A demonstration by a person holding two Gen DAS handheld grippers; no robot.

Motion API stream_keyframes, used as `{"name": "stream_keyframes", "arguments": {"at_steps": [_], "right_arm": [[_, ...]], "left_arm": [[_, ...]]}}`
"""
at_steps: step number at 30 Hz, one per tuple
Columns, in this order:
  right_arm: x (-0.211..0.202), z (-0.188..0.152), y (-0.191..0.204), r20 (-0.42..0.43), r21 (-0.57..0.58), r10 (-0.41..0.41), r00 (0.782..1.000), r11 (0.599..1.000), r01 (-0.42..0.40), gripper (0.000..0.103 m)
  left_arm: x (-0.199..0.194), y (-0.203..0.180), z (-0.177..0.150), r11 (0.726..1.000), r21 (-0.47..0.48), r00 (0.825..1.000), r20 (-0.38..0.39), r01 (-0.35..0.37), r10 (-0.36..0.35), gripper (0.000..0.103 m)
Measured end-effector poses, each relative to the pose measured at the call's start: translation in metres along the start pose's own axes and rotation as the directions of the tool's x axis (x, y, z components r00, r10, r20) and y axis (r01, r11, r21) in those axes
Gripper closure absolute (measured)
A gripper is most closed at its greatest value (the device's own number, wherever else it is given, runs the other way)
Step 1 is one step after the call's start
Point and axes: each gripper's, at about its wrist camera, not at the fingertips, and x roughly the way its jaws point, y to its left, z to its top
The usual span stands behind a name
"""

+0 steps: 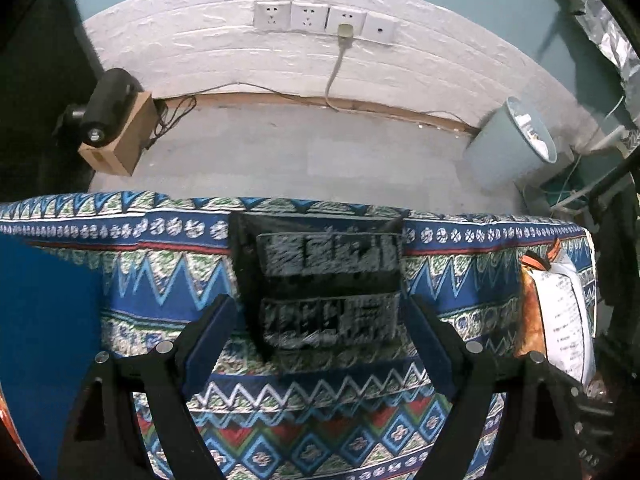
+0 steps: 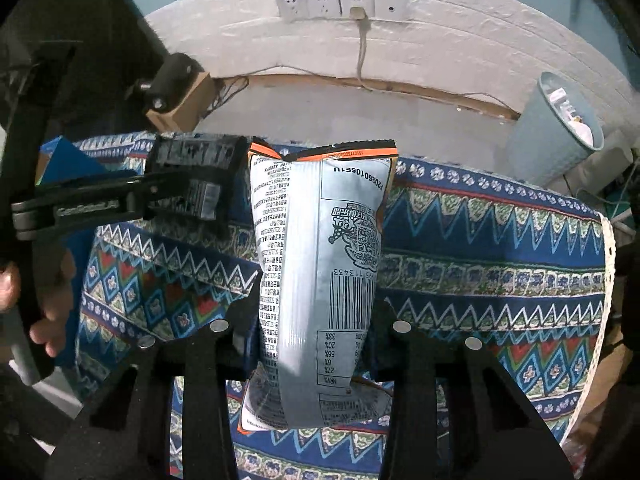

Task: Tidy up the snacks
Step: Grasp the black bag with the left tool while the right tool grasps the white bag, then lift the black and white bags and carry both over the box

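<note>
Black snack pack (image 1: 324, 280) between left fingers (image 1: 212, 340), right view: white bag (image 2: 320, 272) pinched
</note>
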Motion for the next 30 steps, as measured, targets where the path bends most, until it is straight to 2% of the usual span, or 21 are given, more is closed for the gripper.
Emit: {"name": "stream_keyframes", "arguments": {"at_steps": [9, 16, 18, 21, 24, 30], "right_arm": [[0.003, 0.016, -0.007, 0.022, -0.002, -0.036, 0.999, 0.999, 0.036, 0.064], [0.018, 0.022, -0.011, -0.001, 0.006, -0.036, 0.999, 0.999, 0.036, 0.064], [0.02, 0.022, -0.011, -0.008, 0.01, -0.027, 1.0, 1.0, 0.027, 0.064], [0.022, 0.022, -0.012, -0.01, 0.012, -0.019, 1.0, 1.0, 0.019, 0.064], [0.021, 0.022, -0.012, -0.008, 0.016, -0.014, 1.0, 1.0, 0.014, 0.064], [0.021, 0.019, -0.017, -0.017, 0.025, -0.01, 1.0, 1.0, 0.011, 0.064]], "left_arm": [[0.015, -0.018, 0.005, 0.998, 0.017, 0.999, -0.011, -0.053, 0.053, 0.014], [0.014, -0.015, -0.004, 1.0, 0.003, 0.999, -0.03, -0.016, 0.016, 0.014], [0.013, -0.015, -0.007, 1.0, 0.012, 1.0, -0.026, -0.002, 0.002, 0.01], [0.018, -0.017, -0.013, 0.999, 0.052, 0.999, -0.049, -0.003, 0.006, 0.009], [0.02, -0.024, -0.019, 0.993, 0.117, 0.999, -0.038, -0.012, 0.016, 0.009], [0.035, -0.038, -0.026, 0.969, 0.23, 0.993, -0.046, -0.093, 0.106, 0.005]]}}
